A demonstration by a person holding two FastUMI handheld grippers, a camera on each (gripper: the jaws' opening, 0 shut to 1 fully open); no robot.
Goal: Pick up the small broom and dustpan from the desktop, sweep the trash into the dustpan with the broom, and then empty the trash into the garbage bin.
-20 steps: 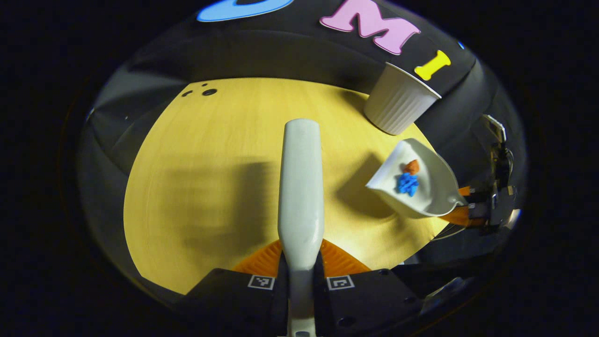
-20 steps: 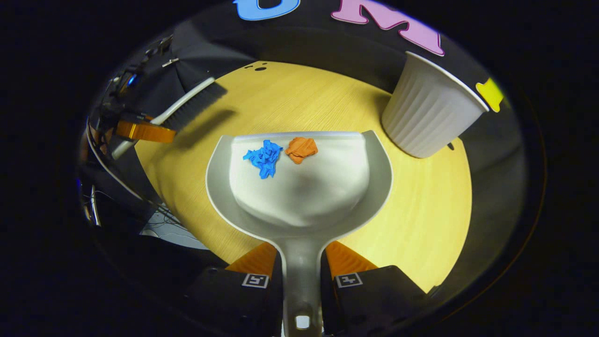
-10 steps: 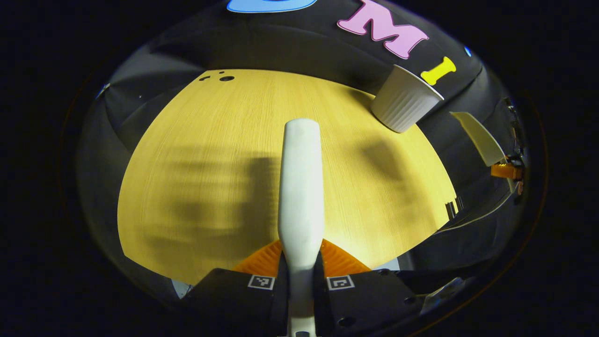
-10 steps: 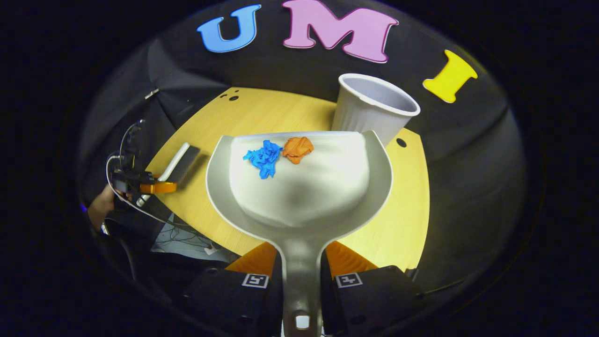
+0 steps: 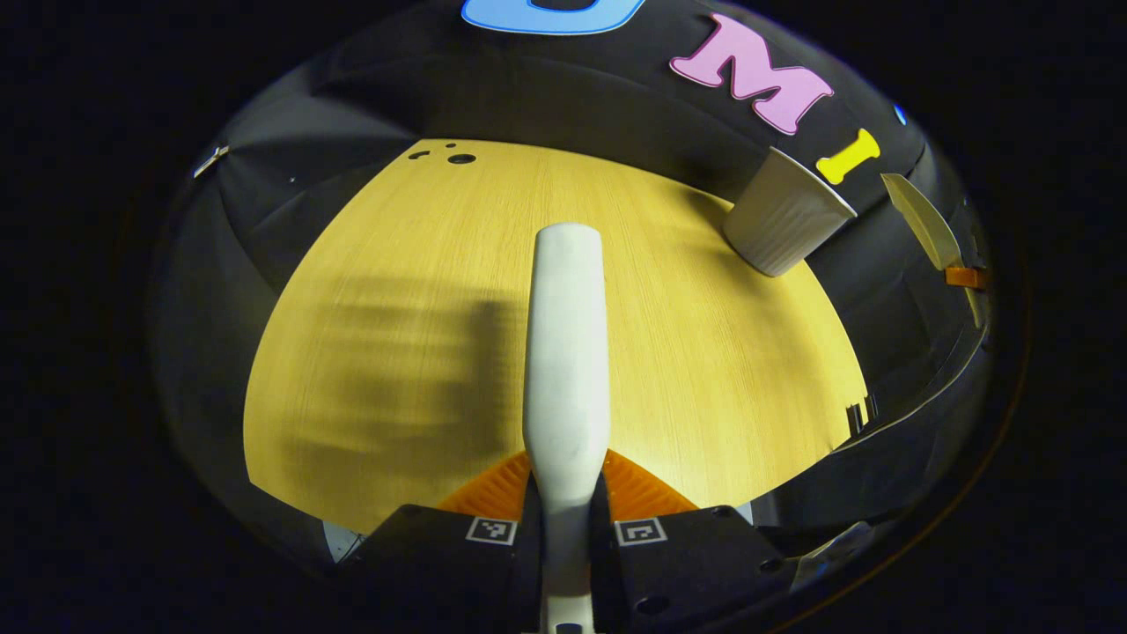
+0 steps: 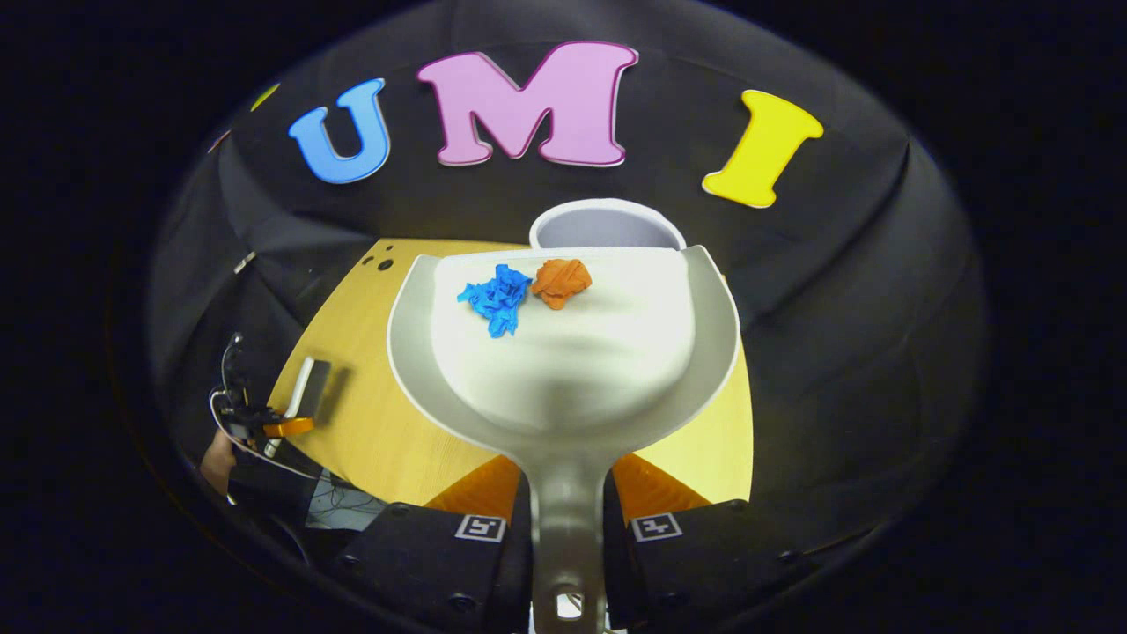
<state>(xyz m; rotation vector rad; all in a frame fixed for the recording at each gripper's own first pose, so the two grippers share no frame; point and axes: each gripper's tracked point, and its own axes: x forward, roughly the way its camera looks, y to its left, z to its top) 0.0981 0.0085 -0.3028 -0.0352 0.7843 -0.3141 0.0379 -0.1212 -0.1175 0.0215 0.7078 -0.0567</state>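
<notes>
My left gripper [image 5: 566, 482] is shut on the handle of the small white broom [image 5: 565, 335], which points out over the yellow desktop [image 5: 396, 335]. My right gripper [image 6: 566, 490] is shut on the handle of the white dustpan [image 6: 563, 370], held high and about level. A blue scrap [image 6: 495, 296] and an orange scrap [image 6: 561, 280] lie near its front lip. The white ribbed garbage bin [image 6: 606, 226] stands just past that lip, its mouth open. In the left gripper view the bin [image 5: 784, 227] is at the far right, and the dustpan [image 5: 920, 229] hangs edge-on beside it.
The desktop's far edge has small dark holes [image 5: 458, 158]. In the right gripper view the left gripper [image 6: 264, 424] with the broom [image 6: 308, 386] shows low at the left, with a hand and cables below the table edge.
My right gripper has lifted the dustpan with both scraps and carried it toward the bin, which now sits behind the lip. The left gripper and broom have barely shifted.
</notes>
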